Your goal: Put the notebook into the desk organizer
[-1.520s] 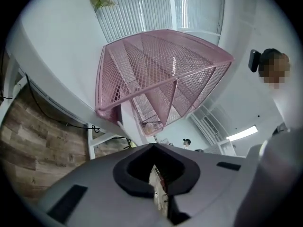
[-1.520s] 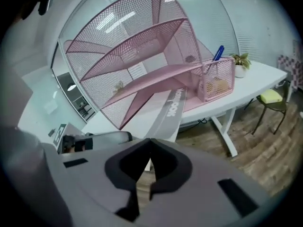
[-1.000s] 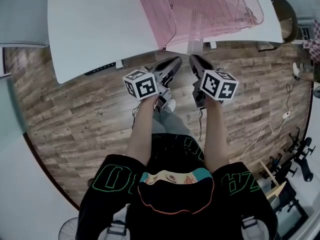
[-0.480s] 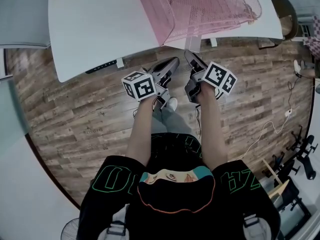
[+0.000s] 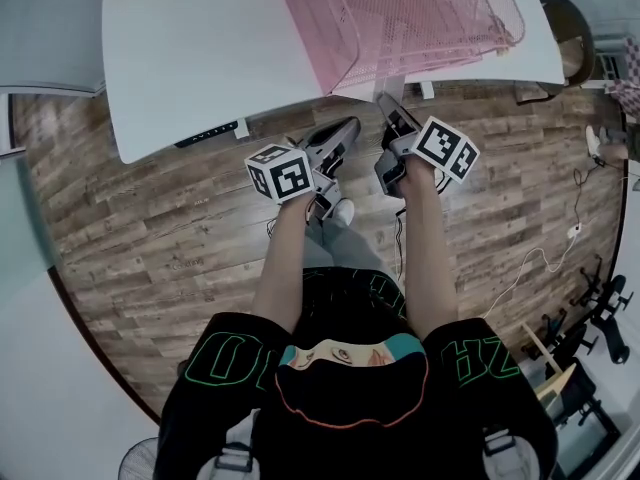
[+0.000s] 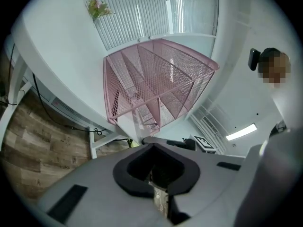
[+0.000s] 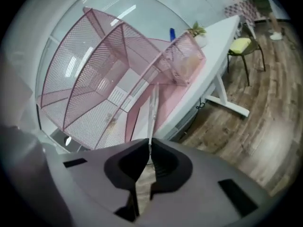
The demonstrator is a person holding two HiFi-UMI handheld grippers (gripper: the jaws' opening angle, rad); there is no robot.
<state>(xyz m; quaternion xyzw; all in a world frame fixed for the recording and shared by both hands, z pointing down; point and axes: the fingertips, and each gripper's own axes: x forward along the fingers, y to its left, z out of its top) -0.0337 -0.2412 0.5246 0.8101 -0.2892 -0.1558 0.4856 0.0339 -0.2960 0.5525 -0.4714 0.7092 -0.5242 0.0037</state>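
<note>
Notebook [image 7: 152, 112]: thin, pale, edge-on, pinched in just-closed right tongs [image 7: 147, 144]; left tongs [image 6: 152, 147] closed.

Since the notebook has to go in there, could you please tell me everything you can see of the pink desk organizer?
The desk organizer is a pink wire-mesh rack, apparently metal, with slanted mesh dividers forming several open slots, which look empty. It stands upright on the white table, near the edge closest to the person. The table is all that plainly touches it.
</note>
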